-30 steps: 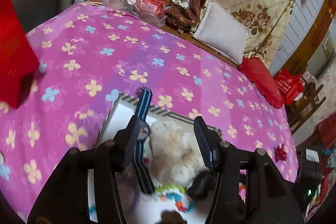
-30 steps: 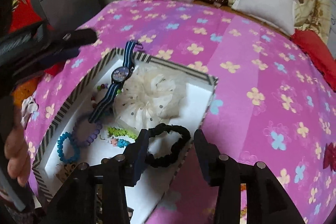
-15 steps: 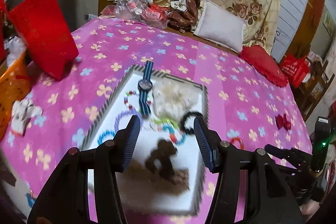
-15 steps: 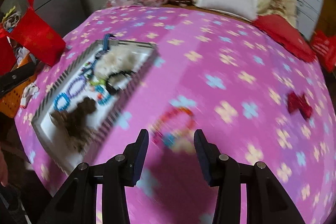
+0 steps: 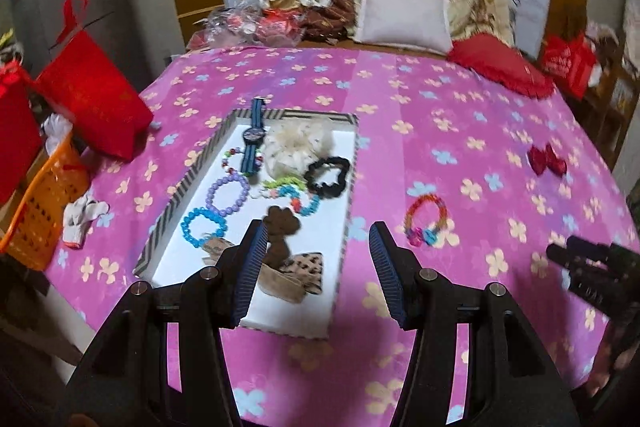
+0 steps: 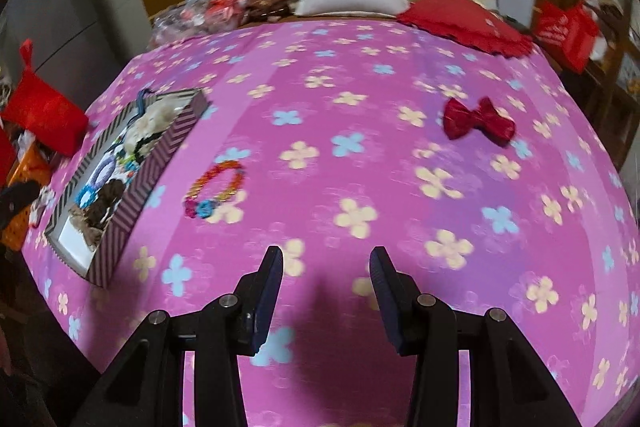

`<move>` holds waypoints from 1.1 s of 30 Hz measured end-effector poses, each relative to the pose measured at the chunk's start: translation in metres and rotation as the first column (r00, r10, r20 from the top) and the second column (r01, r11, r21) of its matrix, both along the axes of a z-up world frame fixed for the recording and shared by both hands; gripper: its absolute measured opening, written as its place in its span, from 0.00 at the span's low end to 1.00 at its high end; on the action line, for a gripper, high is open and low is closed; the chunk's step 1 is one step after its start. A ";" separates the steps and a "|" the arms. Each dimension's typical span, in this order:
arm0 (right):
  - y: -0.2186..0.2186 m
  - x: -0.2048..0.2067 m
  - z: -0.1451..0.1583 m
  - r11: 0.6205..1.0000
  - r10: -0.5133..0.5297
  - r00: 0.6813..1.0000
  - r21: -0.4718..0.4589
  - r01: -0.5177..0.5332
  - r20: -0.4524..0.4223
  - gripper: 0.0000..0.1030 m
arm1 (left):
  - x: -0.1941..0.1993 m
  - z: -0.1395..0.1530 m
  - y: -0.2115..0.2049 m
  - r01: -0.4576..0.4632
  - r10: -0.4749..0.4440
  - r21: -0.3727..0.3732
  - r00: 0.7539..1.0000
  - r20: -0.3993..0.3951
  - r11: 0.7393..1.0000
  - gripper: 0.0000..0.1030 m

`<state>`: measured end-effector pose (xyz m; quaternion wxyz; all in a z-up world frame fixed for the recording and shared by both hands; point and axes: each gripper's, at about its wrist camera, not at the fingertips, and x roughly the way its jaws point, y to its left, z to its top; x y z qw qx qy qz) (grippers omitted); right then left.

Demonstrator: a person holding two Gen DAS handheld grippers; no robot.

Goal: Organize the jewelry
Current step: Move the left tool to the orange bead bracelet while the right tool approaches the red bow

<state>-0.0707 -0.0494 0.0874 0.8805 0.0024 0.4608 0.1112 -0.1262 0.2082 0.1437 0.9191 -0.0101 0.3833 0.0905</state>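
Left wrist: flowered pink bedspread (image 5: pixel 400 95); white pillow (image 5: pixel 404 13) behind.

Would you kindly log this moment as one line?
left gripper: open, empty | right gripper: open, empty | rainbow bracelet, red bow: outside tray

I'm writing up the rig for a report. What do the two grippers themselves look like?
Both match: the left gripper and right gripper have matte black angular frames with silver round bolts. Their fingers carry dark blue ribbed pads. No cables, markings or sleeves show.
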 end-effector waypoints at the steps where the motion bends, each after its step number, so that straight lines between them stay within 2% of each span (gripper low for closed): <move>1: -0.008 0.001 -0.002 1.000 -0.011 1.000 0.011 0.011 -0.002 0.42 | 0.002 -0.001 -0.007 0.009 -0.009 0.010 1.000 -0.010 1.000 0.51; 8: -0.046 0.008 -0.013 0.997 -0.068 0.997 0.046 0.069 -0.022 0.42 | 0.012 -0.006 -0.044 0.059 -0.056 0.076 0.997 -0.047 0.995 0.51; 12: -0.073 0.013 -0.021 0.990 -0.116 0.993 0.076 0.119 -0.038 0.42 | 0.020 -0.013 -0.058 0.087 -0.080 0.088 0.994 -0.078 0.992 0.51; 16: -0.105 0.019 -0.027 0.976 -0.168 0.985 0.130 0.173 -0.046 0.42 | 0.027 -0.023 -0.064 0.107 -0.100 0.055 0.988 -0.118 0.993 0.51; 20: -0.138 0.035 -0.026 0.960 -0.247 0.968 0.131 0.249 -0.033 0.42 | 0.030 -0.036 -0.067 0.116 -0.115 -0.006 0.983 -0.146 0.993 0.51; 23: -0.159 0.061 -0.019 0.945 -0.309 0.951 0.108 0.308 -0.008 0.42 | 0.035 -0.048 -0.070 0.122 -0.130 -0.061 0.977 -0.170 0.991 0.51; 27: -0.169 0.110 -0.018 0.943 -0.321 0.947 0.085 0.322 -0.019 0.42 | 0.043 -0.062 -0.072 0.121 -0.142 -0.118 0.972 -0.189 0.986 0.51; 30: -0.173 0.151 -0.020 0.932 -0.331 0.942 0.134 0.336 -0.058 0.42 | 0.047 -0.069 -0.072 0.120 -0.147 -0.148 0.970 -0.191 0.982 0.51; 33: -0.174 0.192 -0.031 0.912 -0.360 0.926 0.166 0.375 -0.111 0.42 | 0.051 -0.073 -0.071 0.113 -0.140 -0.144 0.971 -0.192 0.983 0.51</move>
